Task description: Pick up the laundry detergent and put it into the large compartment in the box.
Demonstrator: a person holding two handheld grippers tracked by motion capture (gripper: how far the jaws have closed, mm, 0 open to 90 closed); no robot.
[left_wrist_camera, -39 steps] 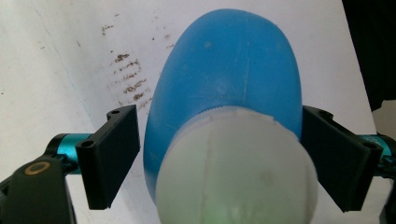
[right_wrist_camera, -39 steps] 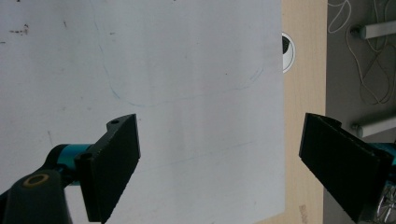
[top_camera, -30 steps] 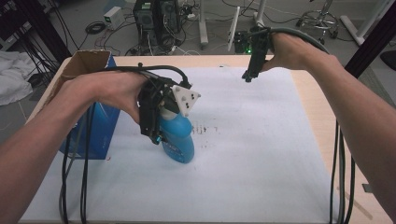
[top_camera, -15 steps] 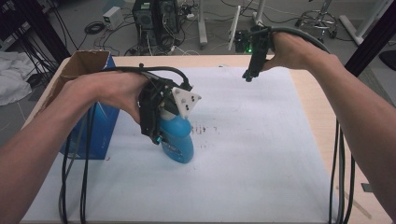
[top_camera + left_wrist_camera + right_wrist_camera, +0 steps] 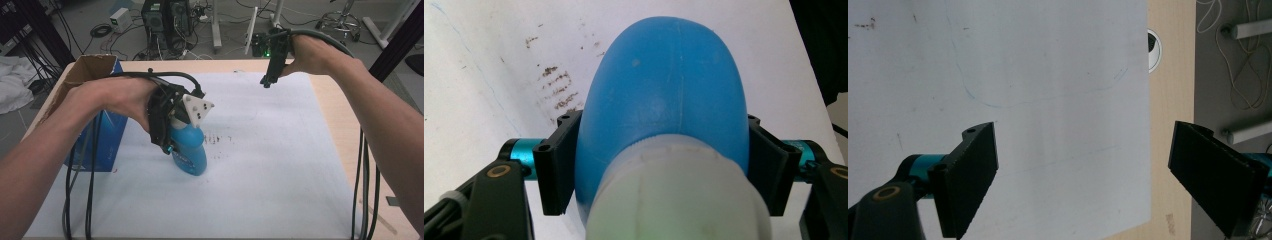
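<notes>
Two black jaws of the left gripper (image 5: pixel 666 170) pressed flat against either flank of a blue bottle (image 5: pixel 669 95), just below its pale cap (image 5: pixel 679 195), so that claw was clamped on the bottle. In the high view the left gripper (image 5: pixel 170 125) sat over the bottle (image 5: pixel 190 150), which stood slightly left of the middle of the white sheet (image 5: pixel 280 165), its base on or just off the paper; which one, I could not tell.

By its look the bottle was smooth moulded plastic, likely slippery and somewhat yielding under a squeeze. Its weight would depend on the fill, which the opaque wall hid. The shoulder under the cap seemed the soundest hold: the body narrows there and the cap's edge would stop a downward slip.

At about 3 o'clock from the bottle lay a patch of dark brown specks (image 5: pixel 219 138) on the sheet. At 9 o'clock stood a blue cardboard box (image 5: pixel 107 145) with an open top.

Farther off, toward 1 o'clock, the right gripper (image 5: pixel 267 80) hung above the far edge of the sheet, well apart from the bottle. In its own view the right gripper (image 5: pixel 1083 182) had its jaws spread wide, with nothing between them.
</notes>
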